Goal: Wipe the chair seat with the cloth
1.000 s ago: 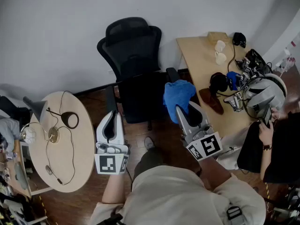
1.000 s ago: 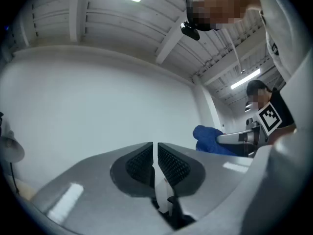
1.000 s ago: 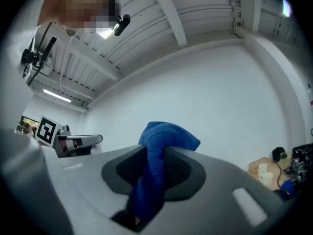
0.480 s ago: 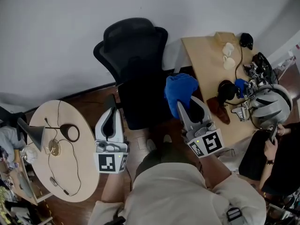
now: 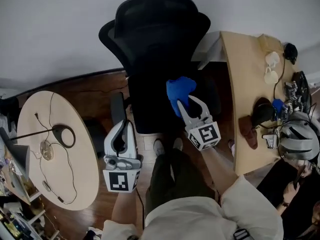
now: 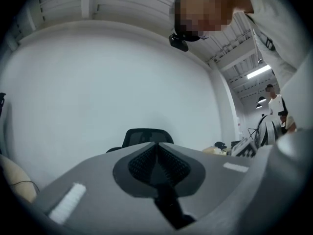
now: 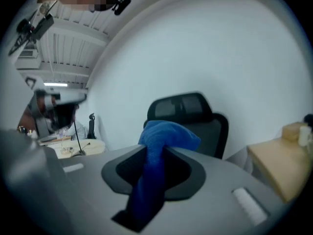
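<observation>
Closer than before: office chair fills more of head view. Right hand-held gripper above right part of seat, jaws clamped on blue cloth. Left hand-held gripper beside seat, jaws pressed together, empty.

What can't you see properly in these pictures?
- The chair seat: head view, black and shadowed, dirt can't be told; in both gripper views the tools' bodies hide it.
- The blue cloth in the right tool: from above, unclear whether it touches the seat.
- The desk clutter: too small, cut off by the head view's right edge.
</observation>
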Demonstrator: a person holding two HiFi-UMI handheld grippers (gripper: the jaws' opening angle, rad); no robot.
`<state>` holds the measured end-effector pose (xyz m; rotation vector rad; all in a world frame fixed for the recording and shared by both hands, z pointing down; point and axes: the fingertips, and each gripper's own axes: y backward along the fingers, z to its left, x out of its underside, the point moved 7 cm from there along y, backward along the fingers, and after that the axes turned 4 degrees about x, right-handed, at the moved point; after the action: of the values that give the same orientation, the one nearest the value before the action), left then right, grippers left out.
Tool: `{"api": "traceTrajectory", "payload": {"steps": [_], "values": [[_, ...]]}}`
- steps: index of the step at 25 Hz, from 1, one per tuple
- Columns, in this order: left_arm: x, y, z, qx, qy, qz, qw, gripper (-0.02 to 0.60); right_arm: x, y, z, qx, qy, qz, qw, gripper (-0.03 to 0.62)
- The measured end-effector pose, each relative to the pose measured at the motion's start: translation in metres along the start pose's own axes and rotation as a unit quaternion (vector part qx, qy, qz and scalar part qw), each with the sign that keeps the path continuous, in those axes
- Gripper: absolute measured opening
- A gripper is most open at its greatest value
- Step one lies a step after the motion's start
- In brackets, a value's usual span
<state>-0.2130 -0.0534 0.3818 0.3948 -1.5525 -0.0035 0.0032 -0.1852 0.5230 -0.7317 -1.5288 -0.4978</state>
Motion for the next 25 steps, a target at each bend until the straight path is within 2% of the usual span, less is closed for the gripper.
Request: {"api": "traceTrajectory", "payload": {"steps": [3,5,7,9,12,15,17,21,25], "values": [[0.057,0.001,0.015,-0.011,-0.011,0.000,0.9999,0.000,0.171,-0.113,-0.019,-0.009,-0.053,0.094,0.994,0.098],[0.094,0.006,0.017,-0.020,-0.011,0.010,0.9997,0.000,0.269,-0.173,-0.022,-0.009,-0.090,0.157,0.983,0.098],[0.125,0.011,0.016,-0.023,-0.016,0.015,0.9995,0.000,0.342,-0.219,-0.020,-0.012,-0.104,0.210,0.972,0.097],[0.150,0.019,0.015,-0.025,-0.025,0.017,0.9992,0.000,0.390,-0.254,-0.013,-0.017,-0.101,0.244,0.964,0.097],[0.181,0.036,0.017,-0.034,-0.024,0.024,0.9988,0.000,0.435,-0.293,0.005,-0.030,-0.100,0.272,0.957,0.097],[0.204,0.043,0.019,-0.038,-0.022,0.029,0.9986,0.000,0.466,-0.323,0.020,-0.060,-0.060,0.311,0.947,0.098],[0.215,0.044,0.019,-0.035,-0.021,0.035,0.9985,0.000,0.488,-0.331,0.017,-0.054,-0.066,0.336,0.938,0.097],[0.225,0.043,0.012,-0.023,-0.023,0.039,0.9987,0.000,0.519,-0.321,-0.026,-0.021,-0.058,0.354,0.933,0.097],[0.236,0.031,0.009,-0.013,-0.014,0.040,0.9990,0.000,0.517,-0.292,-0.111,0.041,-0.057,0.356,0.932,0.096]]}}
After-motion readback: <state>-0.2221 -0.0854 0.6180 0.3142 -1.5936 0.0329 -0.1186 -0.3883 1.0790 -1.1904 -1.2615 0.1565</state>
